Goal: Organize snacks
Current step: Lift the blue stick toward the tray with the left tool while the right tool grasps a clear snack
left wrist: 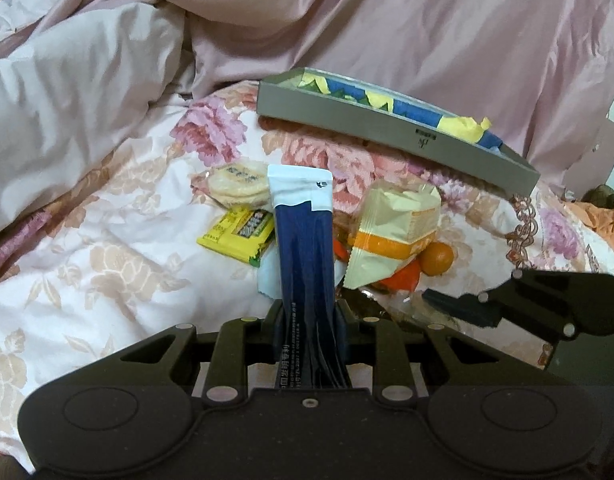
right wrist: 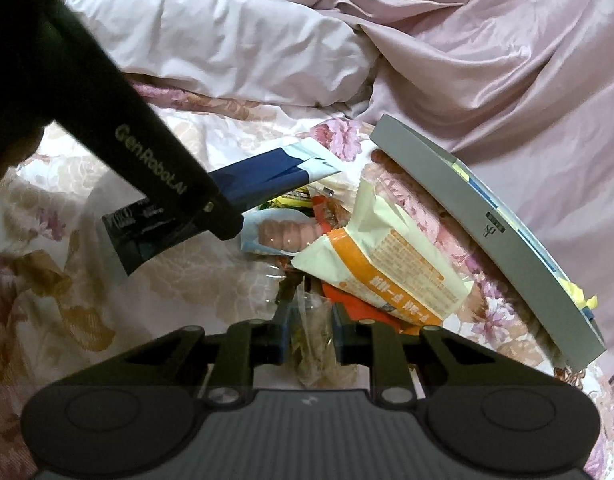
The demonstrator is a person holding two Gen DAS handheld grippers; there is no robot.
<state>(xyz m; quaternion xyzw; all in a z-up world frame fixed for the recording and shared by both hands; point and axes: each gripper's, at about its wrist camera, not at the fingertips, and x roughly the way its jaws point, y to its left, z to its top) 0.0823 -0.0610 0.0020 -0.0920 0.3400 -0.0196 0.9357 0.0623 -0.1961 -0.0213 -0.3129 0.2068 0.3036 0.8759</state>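
My left gripper (left wrist: 309, 314) is shut on a navy and white stick packet (left wrist: 303, 240) that stands up between its fingers; the right wrist view shows the packet (right wrist: 263, 178) held clear above the snack pile. My right gripper (right wrist: 310, 320) is shut on a clear-wrapped brownish snack (right wrist: 313, 336) at the near edge of the pile. The pile holds a cream and orange packet (right wrist: 387, 264), a yellow packet (left wrist: 239, 236), a round cracker pack (left wrist: 237, 184) and a small orange fruit (left wrist: 437, 259). A grey tray (left wrist: 387, 128) behind the pile holds blue and yellow packets.
Everything lies on a floral bedsheet (left wrist: 107, 248). A crumpled pink duvet (left wrist: 427, 20) rises behind and to the left of the tray. The tray (right wrist: 487, 208) sits tilted on the bedding at the right. A pack of pink ring-shaped snacks (right wrist: 287, 234) lies mid-pile.
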